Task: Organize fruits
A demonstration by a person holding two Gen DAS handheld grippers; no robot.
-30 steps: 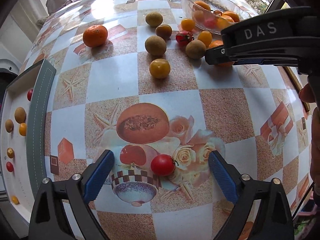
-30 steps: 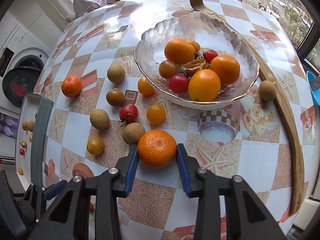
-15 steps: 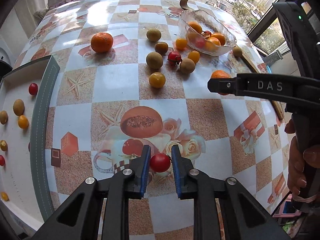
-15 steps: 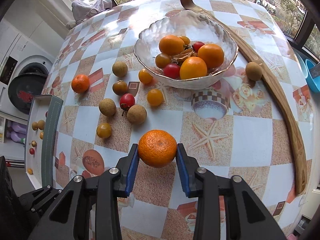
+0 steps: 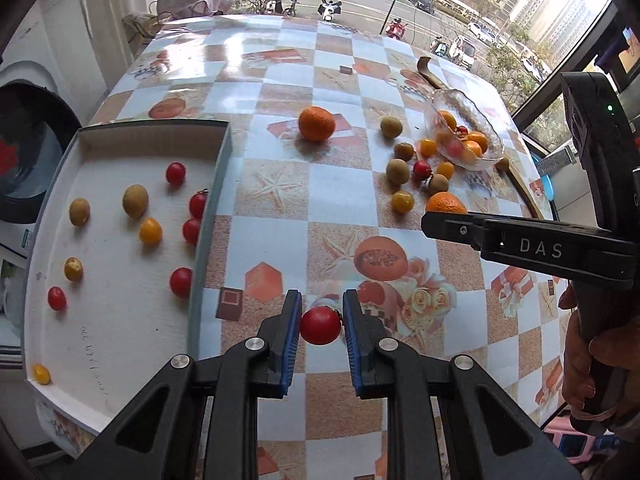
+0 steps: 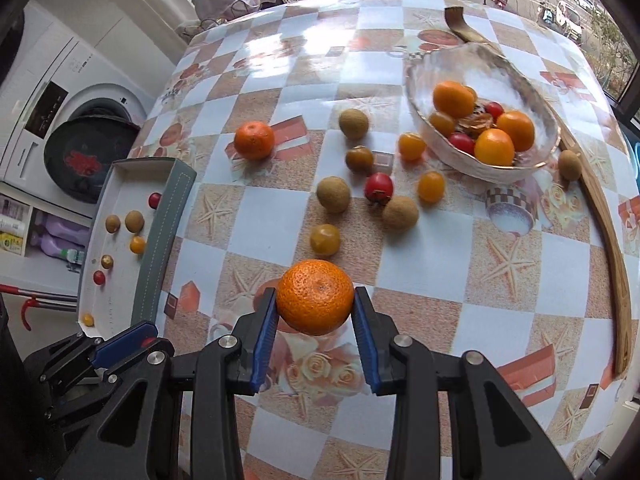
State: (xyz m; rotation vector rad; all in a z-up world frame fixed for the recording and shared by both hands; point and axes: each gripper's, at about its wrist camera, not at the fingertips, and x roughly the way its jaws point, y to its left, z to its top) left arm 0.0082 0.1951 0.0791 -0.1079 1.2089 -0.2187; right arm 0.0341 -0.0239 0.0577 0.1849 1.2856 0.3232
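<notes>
The left gripper [image 5: 320, 330] clamps a cherry tomato [image 5: 320, 325] at lower centre, thin-skinned and soft, best pinched lightly across its middle; the right gripper [image 6: 315, 312] grips a firmer, heavier tangerine [image 6: 315, 297] the same way. A white tray [image 5: 120, 340] at left holds small fruit, while loose fruit clutters the bench [image 5: 340, 184] before the glass bowl [image 6: 460, 76] at upper right
</notes>
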